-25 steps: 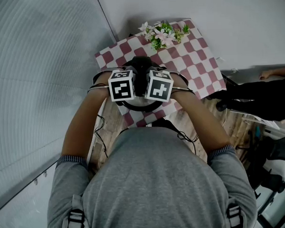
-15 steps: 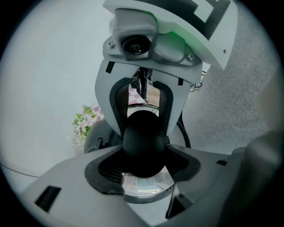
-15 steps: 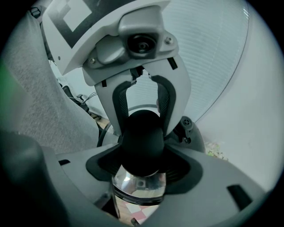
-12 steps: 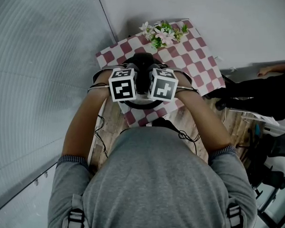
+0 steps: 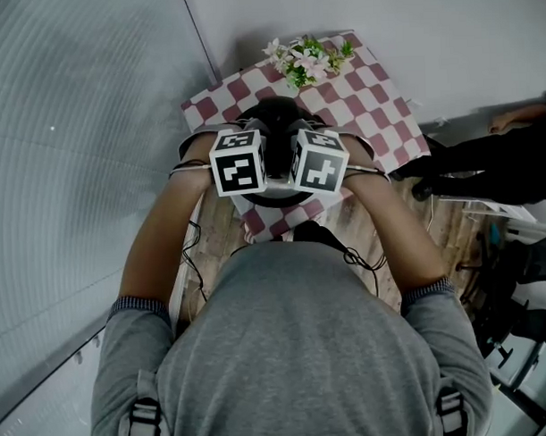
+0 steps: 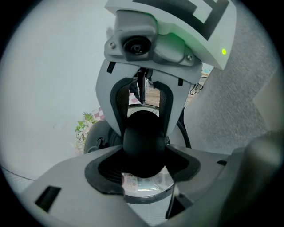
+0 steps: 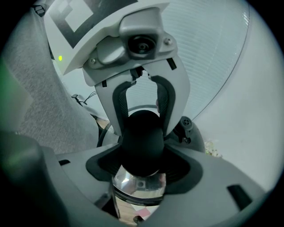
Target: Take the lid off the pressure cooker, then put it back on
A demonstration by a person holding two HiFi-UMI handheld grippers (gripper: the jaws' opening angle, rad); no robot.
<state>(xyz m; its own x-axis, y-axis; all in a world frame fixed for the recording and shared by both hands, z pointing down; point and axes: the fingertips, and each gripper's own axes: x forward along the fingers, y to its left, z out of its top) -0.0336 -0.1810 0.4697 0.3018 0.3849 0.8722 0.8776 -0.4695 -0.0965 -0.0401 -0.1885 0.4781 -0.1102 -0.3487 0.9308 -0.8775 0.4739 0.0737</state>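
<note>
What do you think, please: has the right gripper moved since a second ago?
Yes. In the head view the right gripper, shut on the lid knob, has come up toward the camera and edged right relative to the flowers.

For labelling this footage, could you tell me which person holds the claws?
The grey-shirted person at bottom centre, arms reaching the checked table; the black-clad person is at the right edge.

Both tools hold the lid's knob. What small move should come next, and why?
Probably raise the lid straight up, both together: the left tool and right tool clamp the black knob from opposite sides, so uneven lifting might tilt it.
</note>
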